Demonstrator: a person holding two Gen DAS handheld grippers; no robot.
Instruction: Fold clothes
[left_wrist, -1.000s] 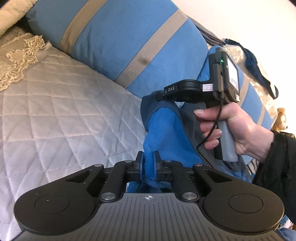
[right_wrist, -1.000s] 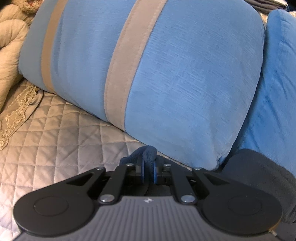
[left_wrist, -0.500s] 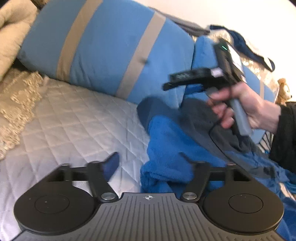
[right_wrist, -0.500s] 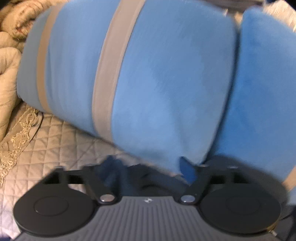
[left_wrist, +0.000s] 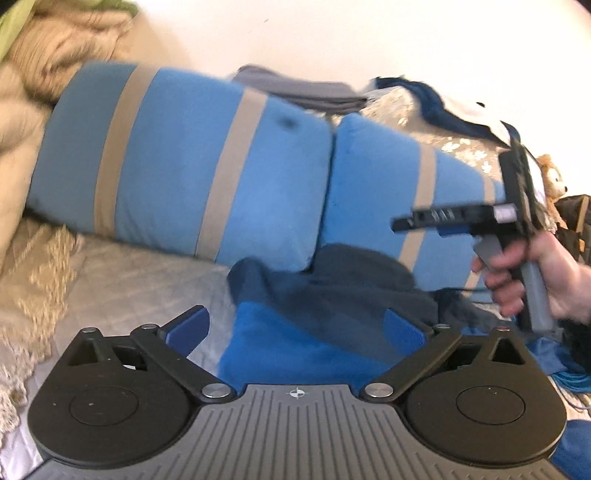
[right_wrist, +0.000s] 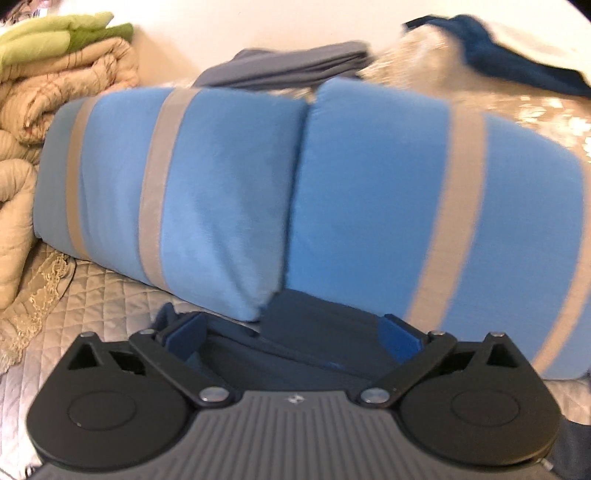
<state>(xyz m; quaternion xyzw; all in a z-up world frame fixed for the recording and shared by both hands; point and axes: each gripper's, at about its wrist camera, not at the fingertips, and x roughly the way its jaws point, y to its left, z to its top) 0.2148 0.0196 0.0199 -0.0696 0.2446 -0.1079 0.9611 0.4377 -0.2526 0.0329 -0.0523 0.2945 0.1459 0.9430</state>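
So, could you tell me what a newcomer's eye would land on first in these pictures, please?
Most striking are the two big light-blue pillows with tan stripes, propped side by side along the back of the quilted bed cover. Next comes the blue and dark grey garment lying rumpled in front of them, with the left gripper open above it. At the right of the left wrist view, a hand holds the right gripper, also open.

We are holding our right gripper (right_wrist: 295, 334) over a dark blue garment (right_wrist: 295, 343) lying on the quilted bedspread (right_wrist: 92, 291). Its jaws are opening, with the cloth below them and neither blue pad pressing it. Beyond, 2 blue pillows (right_wrist: 229, 184) with tan stripes are leaning side by side, and beige comforters (right_wrist: 55, 92) are sitting stacked at the left.
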